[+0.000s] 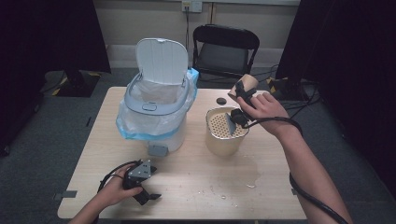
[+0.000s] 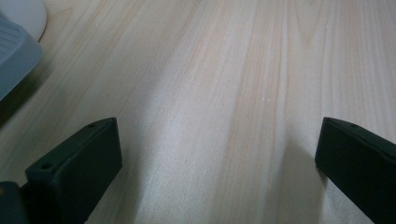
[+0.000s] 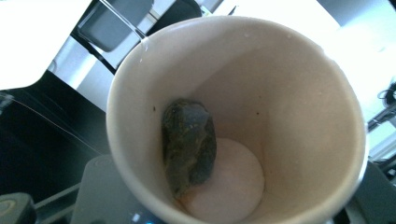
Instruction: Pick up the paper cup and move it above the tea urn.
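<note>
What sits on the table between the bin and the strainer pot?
Bare tabletop separates the bin from the strainer pot in the high view; the small dark disc lies farther back.

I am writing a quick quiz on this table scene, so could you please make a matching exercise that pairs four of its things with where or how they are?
Things:
1. paper cup
2. tea bag
3. bin lid
4. left gripper

States:
a. stuck to the cup's inside
b. jaws wide apart, low over the table
c. tipped over the strainer pot
d. flipped up

Pairs: 1-c, 2-a, 3-d, 4-b
</note>
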A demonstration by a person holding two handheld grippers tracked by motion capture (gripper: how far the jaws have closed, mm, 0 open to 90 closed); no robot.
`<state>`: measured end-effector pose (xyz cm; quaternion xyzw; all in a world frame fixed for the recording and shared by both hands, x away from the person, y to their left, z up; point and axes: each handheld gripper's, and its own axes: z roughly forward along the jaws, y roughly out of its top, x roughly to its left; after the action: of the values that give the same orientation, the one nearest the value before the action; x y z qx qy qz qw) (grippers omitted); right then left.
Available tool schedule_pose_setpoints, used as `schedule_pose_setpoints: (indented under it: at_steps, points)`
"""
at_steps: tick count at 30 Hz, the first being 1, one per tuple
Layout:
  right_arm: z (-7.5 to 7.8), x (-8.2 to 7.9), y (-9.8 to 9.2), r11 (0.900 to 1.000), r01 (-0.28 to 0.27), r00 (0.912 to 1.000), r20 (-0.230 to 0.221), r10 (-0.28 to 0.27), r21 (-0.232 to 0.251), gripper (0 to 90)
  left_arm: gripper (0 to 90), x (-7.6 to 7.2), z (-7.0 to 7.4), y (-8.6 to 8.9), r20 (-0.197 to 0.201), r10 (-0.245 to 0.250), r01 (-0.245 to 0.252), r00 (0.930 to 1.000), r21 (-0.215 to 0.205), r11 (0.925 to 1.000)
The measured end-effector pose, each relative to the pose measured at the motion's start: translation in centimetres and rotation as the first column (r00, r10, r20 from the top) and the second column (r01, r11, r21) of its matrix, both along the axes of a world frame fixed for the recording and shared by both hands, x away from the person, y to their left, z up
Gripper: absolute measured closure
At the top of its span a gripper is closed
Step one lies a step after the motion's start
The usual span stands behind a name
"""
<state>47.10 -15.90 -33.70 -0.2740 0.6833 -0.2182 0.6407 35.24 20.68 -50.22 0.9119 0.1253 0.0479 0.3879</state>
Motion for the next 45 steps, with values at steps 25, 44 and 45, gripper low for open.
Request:
schedule_pose_setpoints:
  at_steps: [25,44,45]
  points:
    - [0.4,-0.6,0.4,0.993,-0.036,0.9945,0.094,0.047,-0.115,38.0,0.0,0.0,0.0,0.0,0.000,0.001,-0.001,1.0000,0.002,1.0000]
    - [-0.1,-1.0,1.7,0.987,-0.020,0.9876,0.151,0.044,-0.158,39.2,0.0,0.0,0.0,0.0,0.000,-0.003,0.003,1.0000,0.000,1.0000]
    - [-0.1,-1.1,1.8,0.985,-0.018,0.9875,0.151,0.044,-0.172,39.2,0.0,0.0,0.0,0.0,0.001,-0.004,0.004,1.0000,0.000,1.0000]
